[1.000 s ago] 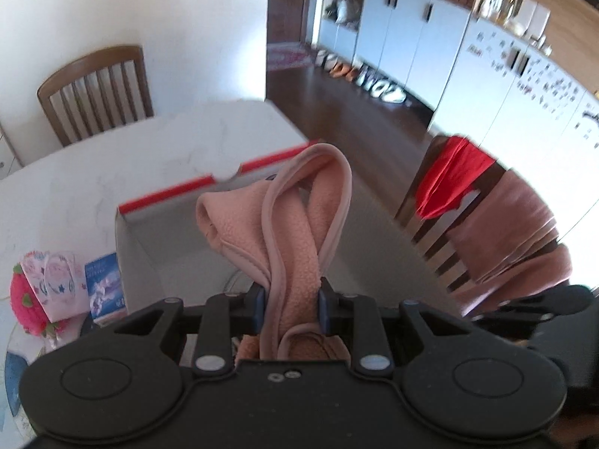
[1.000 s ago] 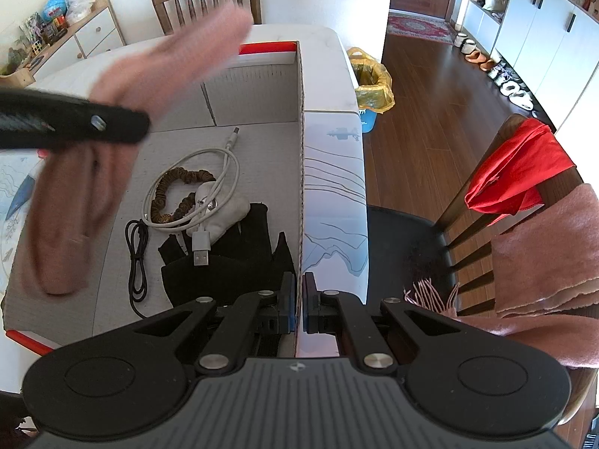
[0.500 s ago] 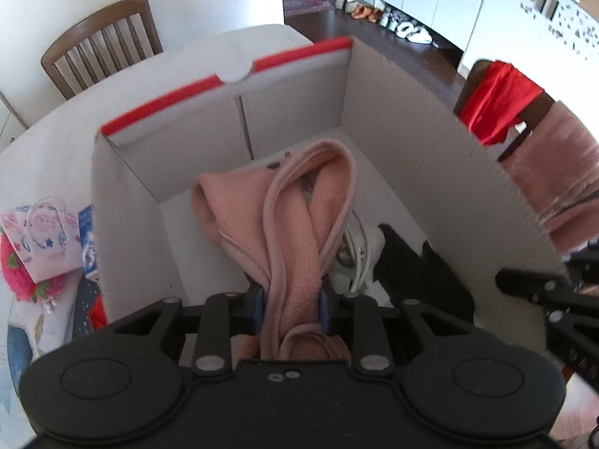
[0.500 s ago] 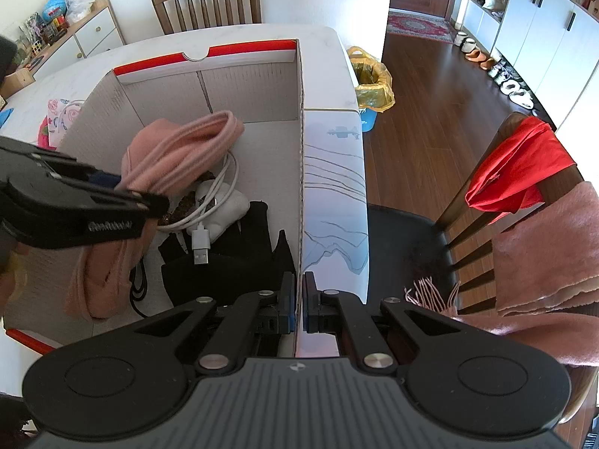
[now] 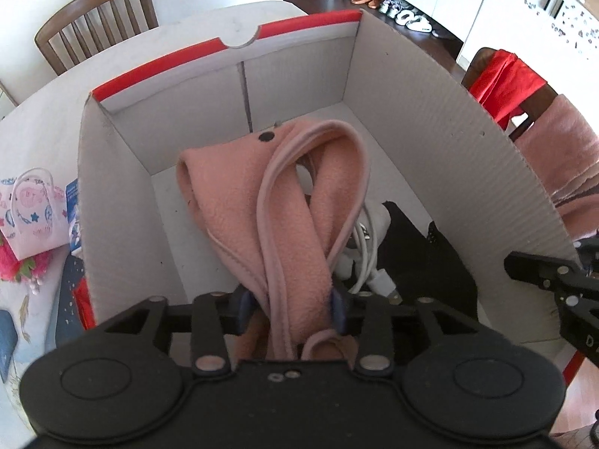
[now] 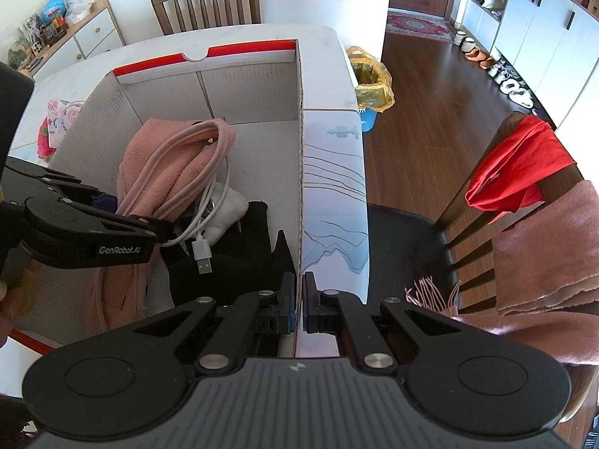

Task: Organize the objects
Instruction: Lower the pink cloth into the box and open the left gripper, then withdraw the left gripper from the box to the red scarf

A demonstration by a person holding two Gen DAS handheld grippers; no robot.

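Hiding box contents: pink scarf [image 5: 284, 224] between opening left claw [image 5: 290, 305]; right claw [image 6: 298, 299] pinching box wall [image 6: 300, 172].

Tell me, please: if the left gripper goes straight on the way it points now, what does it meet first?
Probably the pink fleece garment lying between the left gripper's jaws, which have just been opening. Behind it come the white cable and the box floor, though depth is unclear.

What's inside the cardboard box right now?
Inside the cardboard box: pink fleece garment lying over a white USB cable, a white pouch and black cloth. Whatever lies beneath the fleece is hidden.
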